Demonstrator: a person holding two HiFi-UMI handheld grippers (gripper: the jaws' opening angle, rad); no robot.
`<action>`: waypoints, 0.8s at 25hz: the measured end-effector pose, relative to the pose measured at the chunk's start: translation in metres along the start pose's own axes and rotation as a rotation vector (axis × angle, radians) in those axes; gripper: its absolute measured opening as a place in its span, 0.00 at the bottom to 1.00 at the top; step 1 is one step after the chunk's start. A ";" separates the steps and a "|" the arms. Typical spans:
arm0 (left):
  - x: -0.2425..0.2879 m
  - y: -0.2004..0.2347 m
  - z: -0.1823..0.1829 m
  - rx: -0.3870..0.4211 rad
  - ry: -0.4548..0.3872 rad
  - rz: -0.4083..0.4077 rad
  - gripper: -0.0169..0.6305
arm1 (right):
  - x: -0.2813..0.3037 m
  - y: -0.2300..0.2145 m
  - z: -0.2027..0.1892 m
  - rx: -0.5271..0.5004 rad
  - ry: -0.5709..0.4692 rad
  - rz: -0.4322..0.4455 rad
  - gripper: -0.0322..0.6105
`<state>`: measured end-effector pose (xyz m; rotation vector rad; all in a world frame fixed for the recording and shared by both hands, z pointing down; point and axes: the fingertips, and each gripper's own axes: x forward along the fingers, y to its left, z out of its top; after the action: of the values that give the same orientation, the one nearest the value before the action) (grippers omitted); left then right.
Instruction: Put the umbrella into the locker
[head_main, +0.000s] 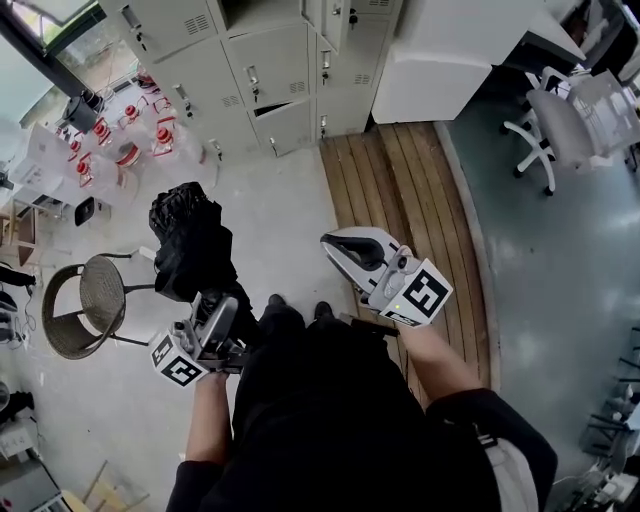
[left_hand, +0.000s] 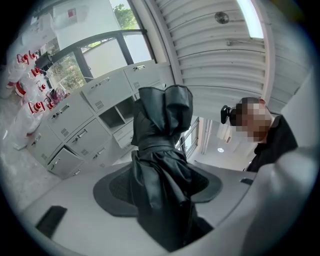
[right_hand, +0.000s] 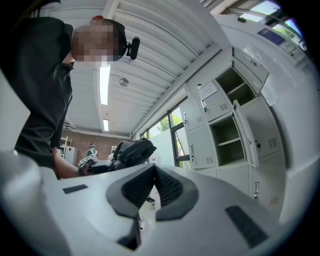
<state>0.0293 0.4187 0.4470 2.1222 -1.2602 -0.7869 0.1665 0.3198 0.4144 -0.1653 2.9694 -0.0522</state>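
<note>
Wicker chair (head_main: 85, 300): stands on the pale floor (head_main: 285, 225) at the far left, near the left gripper.
Red-and-white items (head_main: 128, 152): a cluster at upper left, beside the lockers; too small to tell what they are.
Left gripper (head_main: 212, 312): jaws spread wide and clamped on the umbrella, with a pad against the fabric on each side.
Umbrella (left_hand: 161, 150): black, folded, with a strap round its middle. It stands up out of the left gripper's jaws, is carried in the air well apart from the lockers, and is in no compartment.
Lockers (head_main: 255, 75): a pale grey bank ahead of the person. Most doors are closed; a few compartments stand open, and the right gripper view shows one door swung out beside two of them.
Right gripper (right_hand: 152, 172): jaws together, pads meeting, nothing between them. It is held to the right of the left gripper, apart from the umbrella.
Wooden strip (head_main: 400, 190): floor planks running from the foot of the lockers toward the person, below the right gripper.
Office chair (head_main: 560, 120): grey, on castors, at the far upper right.
</note>
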 end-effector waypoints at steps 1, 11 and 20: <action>-0.002 0.000 -0.002 0.001 -0.001 -0.002 0.44 | 0.002 0.004 -0.001 0.004 -0.016 0.006 0.07; -0.011 0.037 -0.006 -0.065 0.052 0.018 0.44 | 0.023 -0.005 -0.023 0.010 0.036 -0.034 0.07; 0.020 0.077 0.027 -0.080 0.092 -0.037 0.44 | 0.069 -0.026 -0.022 0.002 0.093 -0.072 0.07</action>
<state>-0.0266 0.3649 0.4788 2.0982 -1.1260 -0.7346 0.0985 0.2863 0.4261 -0.2773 3.0556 -0.0742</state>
